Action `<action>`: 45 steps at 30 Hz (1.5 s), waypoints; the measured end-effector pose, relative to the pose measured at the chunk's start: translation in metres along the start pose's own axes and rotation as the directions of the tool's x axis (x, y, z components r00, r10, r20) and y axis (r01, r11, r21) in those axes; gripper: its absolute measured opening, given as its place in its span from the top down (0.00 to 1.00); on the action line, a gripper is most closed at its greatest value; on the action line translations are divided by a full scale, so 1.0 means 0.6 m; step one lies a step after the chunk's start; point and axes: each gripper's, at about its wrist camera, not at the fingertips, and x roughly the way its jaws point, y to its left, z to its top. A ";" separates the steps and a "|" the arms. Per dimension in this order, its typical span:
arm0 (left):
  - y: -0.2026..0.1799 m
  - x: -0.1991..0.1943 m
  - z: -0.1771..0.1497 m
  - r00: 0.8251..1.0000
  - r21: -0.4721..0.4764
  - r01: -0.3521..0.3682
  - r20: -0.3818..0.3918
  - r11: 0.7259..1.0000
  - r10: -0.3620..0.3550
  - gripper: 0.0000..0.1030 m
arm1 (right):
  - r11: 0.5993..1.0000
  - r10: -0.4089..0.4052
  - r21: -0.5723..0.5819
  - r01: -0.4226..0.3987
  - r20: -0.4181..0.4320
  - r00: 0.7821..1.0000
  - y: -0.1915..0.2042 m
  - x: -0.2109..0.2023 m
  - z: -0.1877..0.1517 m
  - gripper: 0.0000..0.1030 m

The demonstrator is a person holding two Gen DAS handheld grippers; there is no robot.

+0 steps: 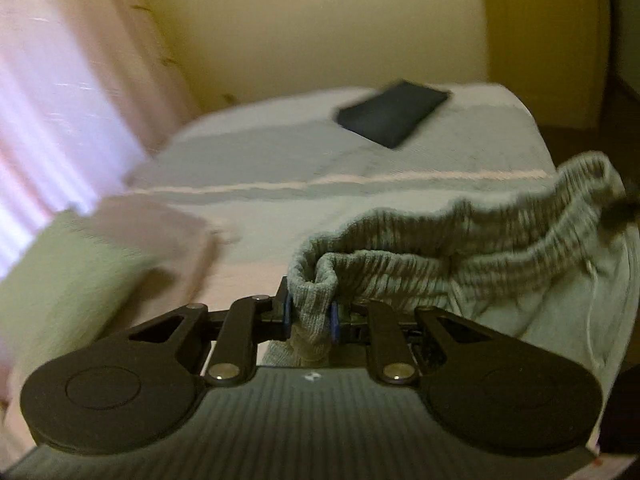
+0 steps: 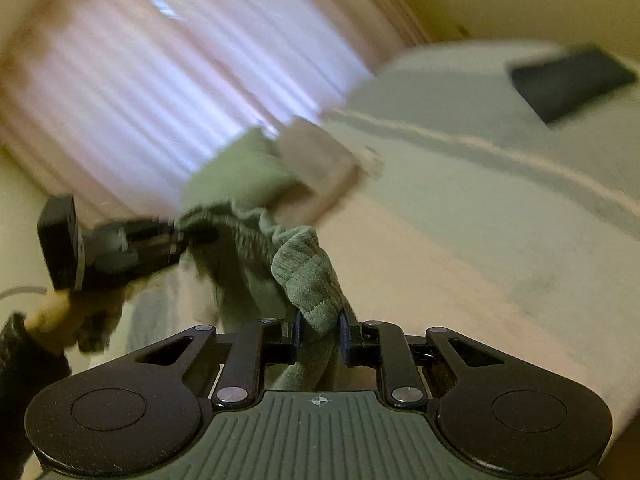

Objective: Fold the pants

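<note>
Up in the air over the near edge of the bed, the grey ribbed-waistband sweatpants (image 1: 460,248) hang by their elastic waistband, strung between both grippers. The left gripper (image 1: 311,316) has its jaws pinched tight on one bunched end of the band, and the right gripper (image 2: 320,326) is clamped the same way on the other end. Everything's motion-blurred, so this looks like the lift-and-spread step, nothing folded yet. Next move probably needs the band pulled taut and the legs laid flat on the pale striped bedspread (image 1: 280,160), clear of the folded green and pink cloths (image 1: 100,248) toward its left edge and the dark flat rectangular thing (image 1: 394,114) near the far right corner.
</note>
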 end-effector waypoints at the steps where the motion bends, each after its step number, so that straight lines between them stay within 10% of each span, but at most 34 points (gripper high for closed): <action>1: -0.010 0.050 0.018 0.999 0.013 0.029 -0.015 1.000 -0.029 0.87 | 1.000 -0.008 0.025 0.008 -0.008 1.000 -0.045 -0.003 0.012 0.86; 13: -0.054 0.457 0.401 0.953 0.216 0.303 -0.039 0.928 -0.302 0.87 | 0.967 -0.215 0.178 0.184 0.173 0.961 -0.319 -0.101 0.159 0.87; 20: -0.117 0.745 0.440 0.921 0.104 0.373 -0.157 0.922 -0.355 0.66 | 0.875 -0.415 0.290 0.387 0.042 0.909 -0.503 -0.019 0.182 0.67; 23: -0.115 0.815 0.396 0.933 -0.001 0.301 -0.204 0.954 -0.295 0.71 | 0.809 -0.559 0.207 0.549 -0.017 0.829 -0.544 0.011 0.170 0.55; 33: 0.028 0.655 0.136 0.941 -0.246 0.155 -0.258 0.957 -0.219 0.66 | 0.890 -0.457 -0.022 0.456 -0.037 0.889 -0.449 0.036 0.144 0.52; 38: 0.107 0.484 -0.046 0.945 -0.397 -0.016 -0.305 0.918 -0.116 0.59 | 0.903 -0.371 -0.272 0.332 -0.105 0.923 -0.357 0.136 0.137 0.51; 45: 0.130 0.259 -0.326 0.904 -0.514 -0.189 -0.423 0.837 -0.056 0.57 | 0.841 -0.352 -0.491 0.227 -0.178 0.919 -0.223 0.258 0.100 0.50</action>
